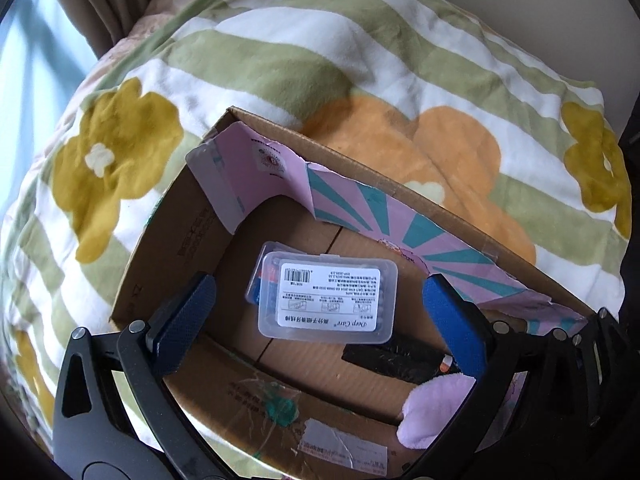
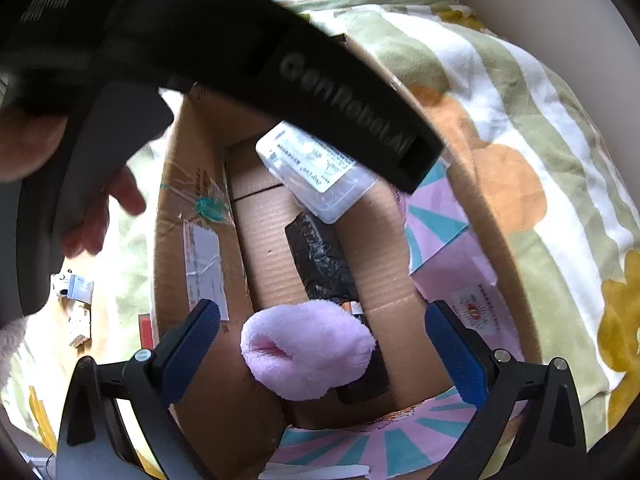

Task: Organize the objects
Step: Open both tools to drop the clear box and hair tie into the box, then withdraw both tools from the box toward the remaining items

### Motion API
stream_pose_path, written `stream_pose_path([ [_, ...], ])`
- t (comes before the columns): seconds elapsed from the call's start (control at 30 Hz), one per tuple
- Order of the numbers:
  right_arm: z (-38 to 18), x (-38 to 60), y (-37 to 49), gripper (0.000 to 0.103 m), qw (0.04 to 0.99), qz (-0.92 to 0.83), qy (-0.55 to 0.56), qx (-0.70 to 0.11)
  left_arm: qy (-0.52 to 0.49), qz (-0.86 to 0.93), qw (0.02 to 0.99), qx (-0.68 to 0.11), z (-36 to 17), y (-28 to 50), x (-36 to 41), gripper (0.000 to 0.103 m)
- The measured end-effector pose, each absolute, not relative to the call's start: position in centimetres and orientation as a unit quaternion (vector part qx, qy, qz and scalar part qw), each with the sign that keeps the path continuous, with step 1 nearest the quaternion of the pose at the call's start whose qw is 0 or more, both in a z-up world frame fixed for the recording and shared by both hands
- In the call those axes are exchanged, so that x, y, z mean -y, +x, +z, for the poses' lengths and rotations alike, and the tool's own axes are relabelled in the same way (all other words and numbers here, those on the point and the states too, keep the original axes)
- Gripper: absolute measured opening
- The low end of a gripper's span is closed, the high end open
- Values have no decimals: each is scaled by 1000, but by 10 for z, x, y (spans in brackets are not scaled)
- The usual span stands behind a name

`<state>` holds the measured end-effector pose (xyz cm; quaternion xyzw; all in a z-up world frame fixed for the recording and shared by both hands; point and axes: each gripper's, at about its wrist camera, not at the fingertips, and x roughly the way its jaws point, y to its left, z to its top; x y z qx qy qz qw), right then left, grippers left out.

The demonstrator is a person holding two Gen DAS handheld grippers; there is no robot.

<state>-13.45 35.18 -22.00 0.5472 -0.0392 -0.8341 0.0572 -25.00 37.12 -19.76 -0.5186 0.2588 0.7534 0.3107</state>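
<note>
1. While both grippers are spread wide with nothing grasped, a clear plastic case [image 1: 328, 294] is seen lying in the cardboard box [image 1: 168, 240] between the left gripper [image 1: 320, 316] fingers.
2. Between the right gripper [image 2: 322, 338] fingers, a pink plush item [image 2: 308, 350] is seen resting on a black bag [image 2: 320, 256].
3. Beyond them, the case is partly hidden by the other gripper's black body [image 2: 340, 92].
4. The box is surrounded by a floral blanket [image 1: 360, 60].

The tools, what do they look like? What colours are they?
Each tool, left tool and right tool, has two dark blue, bumpy-textured fingertips on black arms joined by silver pins. The left tool's black body carries grey lettering. A fluffy pale sleeve shows at the edge.
</note>
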Motion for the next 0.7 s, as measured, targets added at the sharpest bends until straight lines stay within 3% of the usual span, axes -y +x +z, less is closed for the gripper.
stream_pose_path([
  [0.7, -139, -337, -118, 102, 82, -853, 516, 2, -503, 788, 287, -208, -103, -210, -323, 103],
])
